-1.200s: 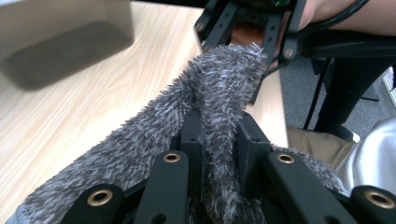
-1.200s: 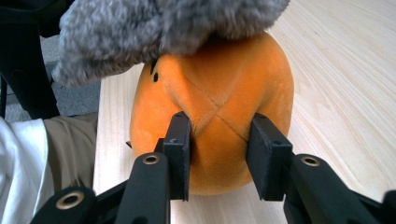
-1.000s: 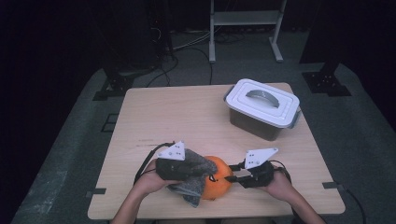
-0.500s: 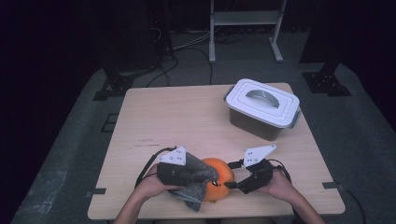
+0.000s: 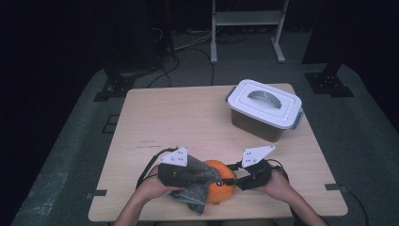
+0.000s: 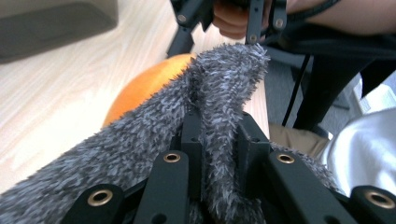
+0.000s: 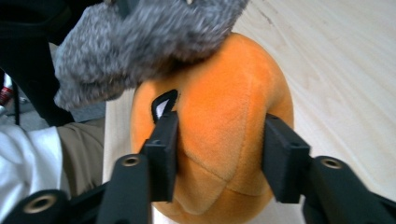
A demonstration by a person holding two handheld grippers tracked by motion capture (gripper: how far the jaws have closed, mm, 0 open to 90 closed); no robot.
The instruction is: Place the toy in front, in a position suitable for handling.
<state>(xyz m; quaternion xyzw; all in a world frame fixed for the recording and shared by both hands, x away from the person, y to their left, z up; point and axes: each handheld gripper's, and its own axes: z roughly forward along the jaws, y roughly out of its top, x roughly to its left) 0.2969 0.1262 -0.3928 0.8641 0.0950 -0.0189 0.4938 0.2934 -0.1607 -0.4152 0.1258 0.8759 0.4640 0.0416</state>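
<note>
— Step in hand?
— Wiping the plush (image 7: 219,93) with the cloth (image 6: 140,140), most likely — or wrapping it; hard to call.
— Left tongs (image 6: 217,135)?
— Clamped narrow on a fold of cloth, fibres bunched between the jaws. Rest of the cloth draped from the tips onto the near top of the plush, with a tail hanging below the tongs toward the table (image 5: 188,117) edge.
— Right tongs (image 7: 219,140)?
— Just been closing, with the plush between the jaws. Pads now against both flanks, one beside a small black loop. Half-wide grip, holding the plush steady on the table.
— And the plush itself?
— Between the two pairs of tongs, tip to tip, resting on the table. Lidded box (image 5: 266,108) well apart, beyond the right tongs.
— Next move?
— Probably a drag of the cloth across the orange top toward the right tongs. Calls for a firm right grip so nothing rolls, light downward pressure from the left, and care not to snag that loop.
</note>
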